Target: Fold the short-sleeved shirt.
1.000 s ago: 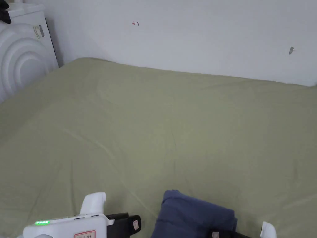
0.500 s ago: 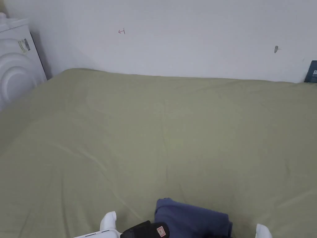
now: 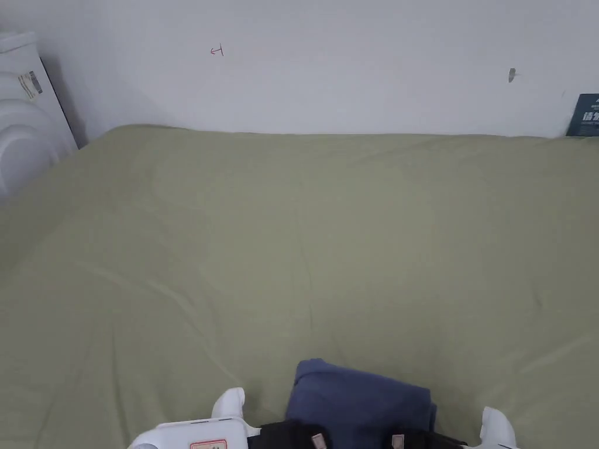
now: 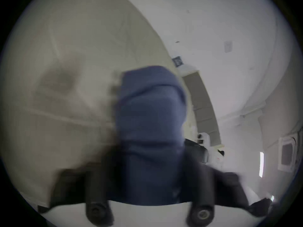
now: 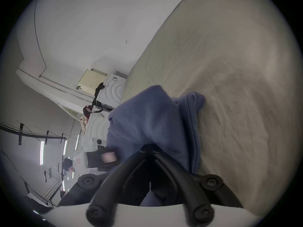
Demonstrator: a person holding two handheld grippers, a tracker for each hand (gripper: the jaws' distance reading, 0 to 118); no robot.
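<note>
A dark blue short-sleeved shirt (image 3: 362, 397) lies bunched at the near edge of the green bedsheet (image 3: 292, 234). My right gripper (image 3: 409, 438) sits at its near right side. In the right gripper view the right gripper (image 5: 149, 148) has its jaws meeting in a point, shut on a fold of the shirt (image 5: 147, 116). My left gripper (image 3: 304, 435) is against the shirt's near left side. In the blurred left gripper view the left gripper (image 4: 149, 156) has its jaws spread, with the shirt (image 4: 150, 107) running up between them.
The sheet stretches far ahead and to both sides, with a few shallow creases. A white appliance (image 3: 20, 134) stands at the far left against the wall. A small dark blue card (image 3: 585, 115) leans on the wall at the far right.
My left gripper has moved right, from well left of the shirt to its left side. The right gripper has stayed on the shirt. The head camera has swung a little.
</note>
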